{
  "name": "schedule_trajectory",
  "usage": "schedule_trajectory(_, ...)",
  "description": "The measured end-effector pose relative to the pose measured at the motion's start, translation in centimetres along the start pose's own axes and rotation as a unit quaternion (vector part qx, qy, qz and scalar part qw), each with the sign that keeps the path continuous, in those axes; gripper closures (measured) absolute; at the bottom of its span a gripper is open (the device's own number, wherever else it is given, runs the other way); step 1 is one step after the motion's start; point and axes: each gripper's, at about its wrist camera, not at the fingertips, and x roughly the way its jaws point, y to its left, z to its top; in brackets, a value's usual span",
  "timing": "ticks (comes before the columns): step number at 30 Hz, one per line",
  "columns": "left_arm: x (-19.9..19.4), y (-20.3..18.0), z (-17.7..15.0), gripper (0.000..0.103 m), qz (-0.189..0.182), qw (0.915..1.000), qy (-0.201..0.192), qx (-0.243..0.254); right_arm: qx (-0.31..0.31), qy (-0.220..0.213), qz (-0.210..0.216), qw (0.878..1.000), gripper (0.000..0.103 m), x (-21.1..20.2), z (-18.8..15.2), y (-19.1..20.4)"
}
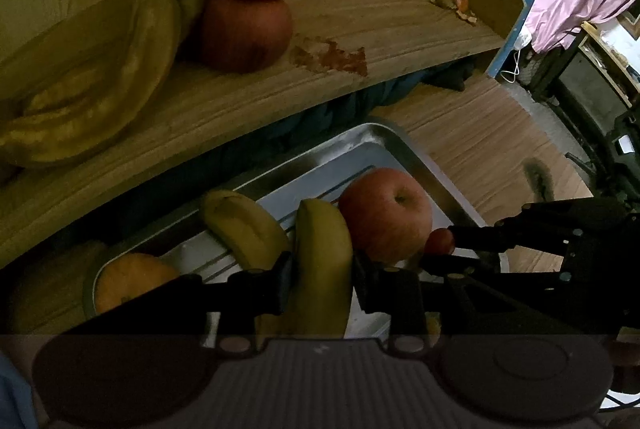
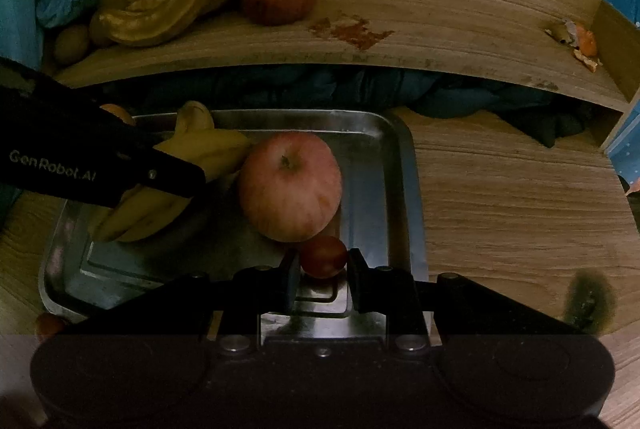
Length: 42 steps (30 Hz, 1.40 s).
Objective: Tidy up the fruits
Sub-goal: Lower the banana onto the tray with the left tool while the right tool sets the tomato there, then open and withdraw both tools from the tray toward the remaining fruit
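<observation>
Pinching a banana (image 1: 323, 261), the left gripper (image 1: 322, 279) could nudge the apple (image 2: 291, 185) (touching). The right gripper (image 2: 322, 279), spread around the small red fruit (image 2: 323, 256), might squash it.

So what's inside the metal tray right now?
The metal tray holds an apple, bananas and a small red fruit. The left gripper covers part of the bananas.
</observation>
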Motion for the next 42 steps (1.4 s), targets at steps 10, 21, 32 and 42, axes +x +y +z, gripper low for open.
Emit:
schedule_trajectory(10, 0.1, 0.0, 0.1, 0.066, -0.006, 1.0000, 0.005, -0.003, 0.001, 0.000, -0.002, 1.000, 0.074, 0.1, 0.0, 0.0)
schedule_trajectory(21, -1.9, -0.3, 0.3, 0.036, 0.012, 0.9996, -0.025, -0.011, 0.004, -0.031, -0.009, 0.999, 0.050, -1.8, 0.2, -0.3)
schedule_trajectory(32, -5.6, -0.5, -1.0, 0.002, 0.055, 0.9952, -0.069, -0.043, 0.014, -0.071, -0.012, 0.997, 0.027, -5.7, -0.8, -1.0)
schedule_trajectory(42, -7.7, -1.5, -4.7, 0.000, 0.107, 0.9871, -0.085, -0.084, 0.025, -0.089, -0.002, 0.996, 0.007, -8.6, -3.0, -1.6)
